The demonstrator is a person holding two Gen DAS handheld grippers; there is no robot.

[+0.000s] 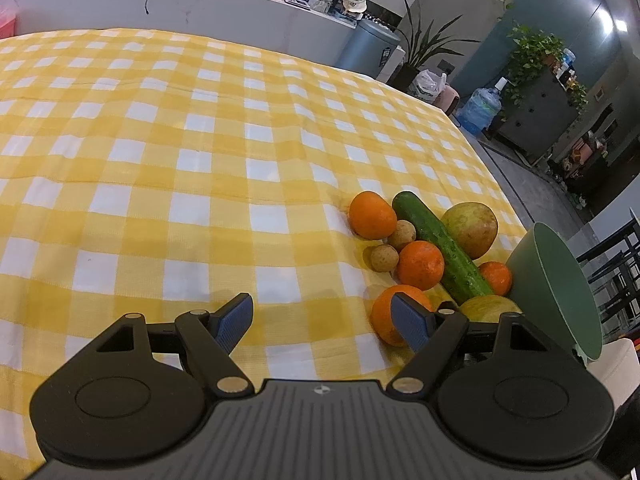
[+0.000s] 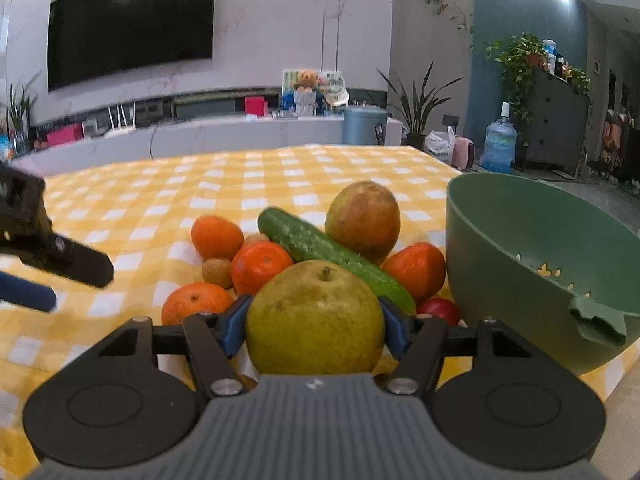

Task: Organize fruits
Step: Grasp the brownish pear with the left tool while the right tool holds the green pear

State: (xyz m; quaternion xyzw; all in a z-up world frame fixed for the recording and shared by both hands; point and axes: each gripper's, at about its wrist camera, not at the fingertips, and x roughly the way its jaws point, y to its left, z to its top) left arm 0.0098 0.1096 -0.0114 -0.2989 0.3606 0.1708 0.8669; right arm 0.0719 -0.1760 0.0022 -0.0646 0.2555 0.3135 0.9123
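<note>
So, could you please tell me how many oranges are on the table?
4: far-left orange, middle orange, near-left orange, right orange by the green bowl. Others may hide behind the pear.

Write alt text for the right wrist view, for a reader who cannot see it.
The right gripper clamps a yellow-green pear between its blue pads, over a yellow checked tablecloth. Behind the pear lie oranges, a cucumber and a mango; a green bowl stands to the right.
</note>
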